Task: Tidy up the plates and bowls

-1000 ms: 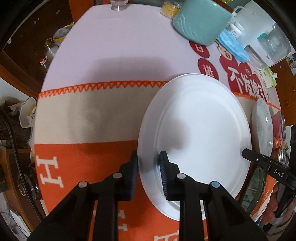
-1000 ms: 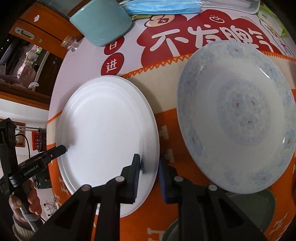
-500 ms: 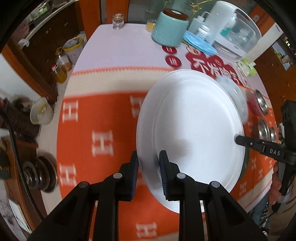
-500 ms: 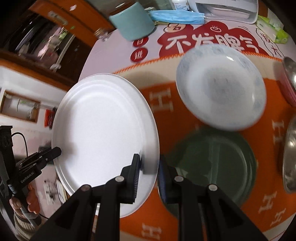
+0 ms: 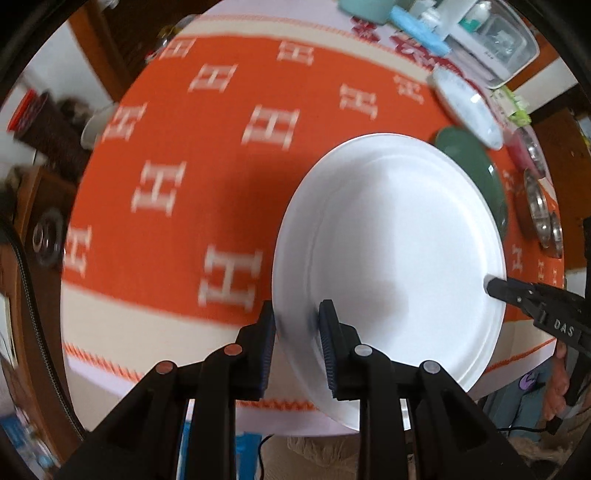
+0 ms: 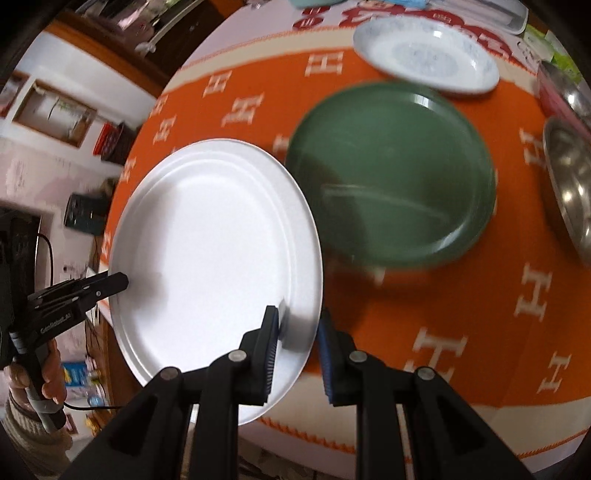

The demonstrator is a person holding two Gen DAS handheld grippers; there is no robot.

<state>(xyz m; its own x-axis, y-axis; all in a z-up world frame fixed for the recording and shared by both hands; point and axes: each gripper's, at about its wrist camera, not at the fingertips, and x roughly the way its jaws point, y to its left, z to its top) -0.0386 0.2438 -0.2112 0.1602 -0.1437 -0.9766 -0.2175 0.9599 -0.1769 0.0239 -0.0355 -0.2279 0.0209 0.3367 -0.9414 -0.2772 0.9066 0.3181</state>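
A large white plate (image 5: pixel 399 251) hangs above the orange cloth, held from both sides. My left gripper (image 5: pixel 297 339) is shut on its left rim, and my right gripper (image 6: pixel 297 339) is shut on its right rim (image 6: pixel 299 325). Each view shows the other gripper's tip at the far rim of the white plate (image 6: pixel 207 258). A green plate (image 6: pixel 391 173) lies on the cloth to the right, partly behind the white plate in the left wrist view (image 5: pixel 472 162). Beyond it sits a white plate with a blue pattern (image 6: pixel 424 55), seen edge-on in the left wrist view (image 5: pixel 465 103).
Steel bowls (image 6: pixel 569 184) and a pink dish (image 6: pixel 554 88) stand at the table's right side. Clear containers (image 5: pixel 498 40) and a blue mask (image 5: pixel 417 29) lie at the far end. The orange cloth (image 5: pixel 192 184) spreads to the left. A hand (image 6: pixel 33 376) holds the left tool.
Both grippers have carried the white plate off the far part of the table toward its near edge. The green plate has come into view beside it. The background is motion-blurred.
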